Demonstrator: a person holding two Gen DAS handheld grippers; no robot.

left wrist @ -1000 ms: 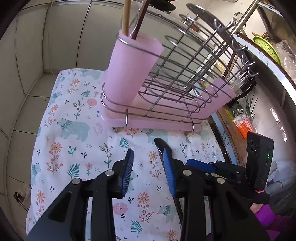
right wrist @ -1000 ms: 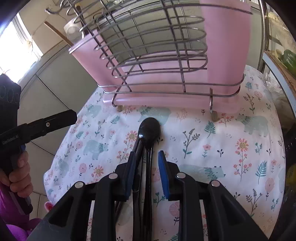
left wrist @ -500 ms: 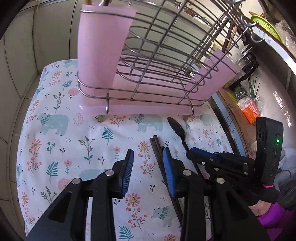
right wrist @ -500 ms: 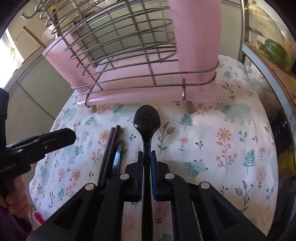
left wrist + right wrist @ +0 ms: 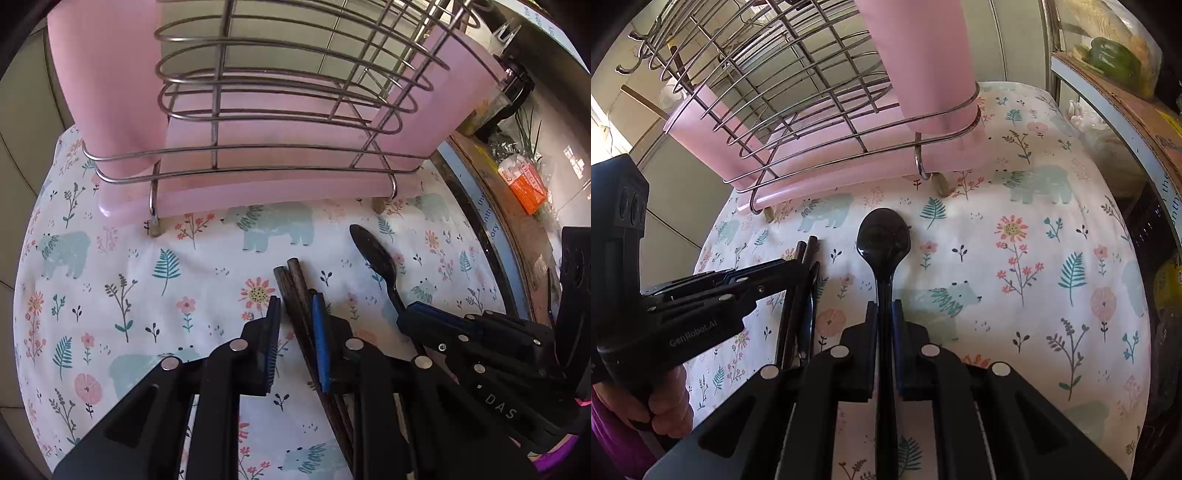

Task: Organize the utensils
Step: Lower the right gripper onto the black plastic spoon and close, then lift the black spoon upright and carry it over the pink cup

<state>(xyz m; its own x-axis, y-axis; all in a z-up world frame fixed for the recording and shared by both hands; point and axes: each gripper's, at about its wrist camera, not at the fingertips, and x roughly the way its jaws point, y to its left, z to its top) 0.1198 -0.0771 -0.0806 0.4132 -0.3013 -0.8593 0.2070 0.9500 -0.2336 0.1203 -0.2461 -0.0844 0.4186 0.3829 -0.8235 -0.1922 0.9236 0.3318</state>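
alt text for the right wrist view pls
The right gripper has its jaws shut on the handle of a black plastic spoon lying on a floral cloth, in front of a pink-lined wire utensil rack.

I see bright daylight, whitest at the right-wrist view's left edge. Both views are sharp. Fisheye edges curve into dark corners.

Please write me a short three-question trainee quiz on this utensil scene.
1. True or false: the right claw is shut on the black plastic spoon.
2. What lies between the left claw's pads?
A. dark wooden chopsticks
B. a fork
C. nothing
3. What does the pink plastic and wire utensil rack stand on?

Key: 1 true; 2 A; 3 the floral bear-print cloth.
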